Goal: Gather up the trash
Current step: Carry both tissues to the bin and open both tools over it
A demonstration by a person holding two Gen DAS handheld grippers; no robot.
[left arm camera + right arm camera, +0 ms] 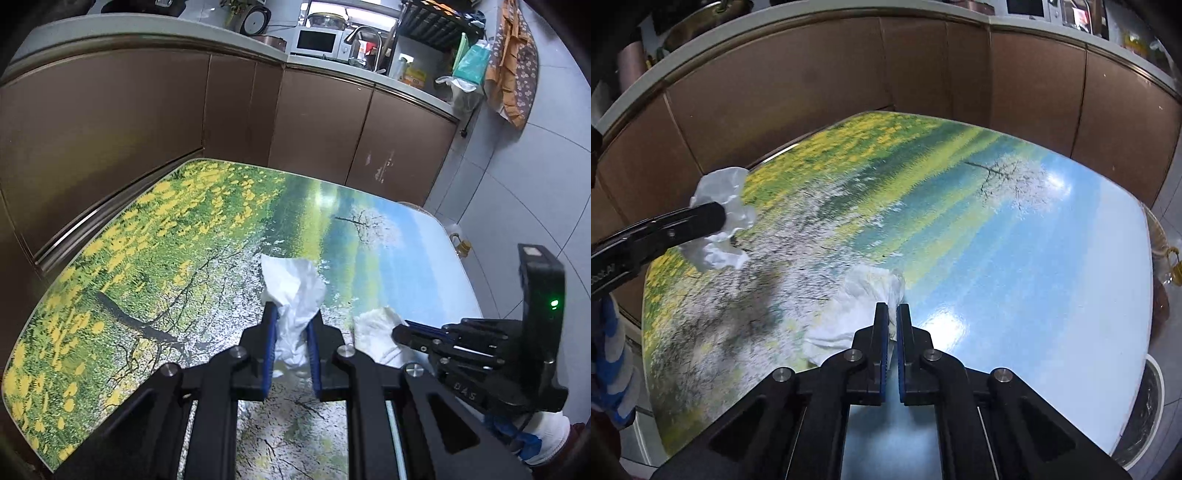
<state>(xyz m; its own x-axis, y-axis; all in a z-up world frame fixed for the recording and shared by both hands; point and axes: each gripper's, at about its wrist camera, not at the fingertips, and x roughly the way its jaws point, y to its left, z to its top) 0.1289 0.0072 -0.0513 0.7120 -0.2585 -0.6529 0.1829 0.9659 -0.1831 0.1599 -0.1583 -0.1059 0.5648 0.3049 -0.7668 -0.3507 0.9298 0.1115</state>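
Left gripper (293, 314) is clamped on a crumpled white tissue (295, 291), blue pads pinching its lower part, the rest sticking up past the fingertips. From the right wrist view the same tissue (720, 218) hangs off the left gripper's tip, raised over the yellow-flower end of the table (1052, 258).

Second tissue (864, 310) lies flat on the table, near the middle of the printed landscape top. Right gripper (892, 308) is at it: jaws nearly together, only a thin slit between the pads, with a bit of the tissue's right edge showing in that slit. Most of the tissue spreads out to the left of the fingers. The left wrist view shows the right gripper's tip pressed against the side of that tissue (376, 334), so it reads as pinched on the tissue's edge, still resting on the table.

Brown cabinets (314, 122) run behind the table. A gloved hand (546, 432) holds the right gripper.
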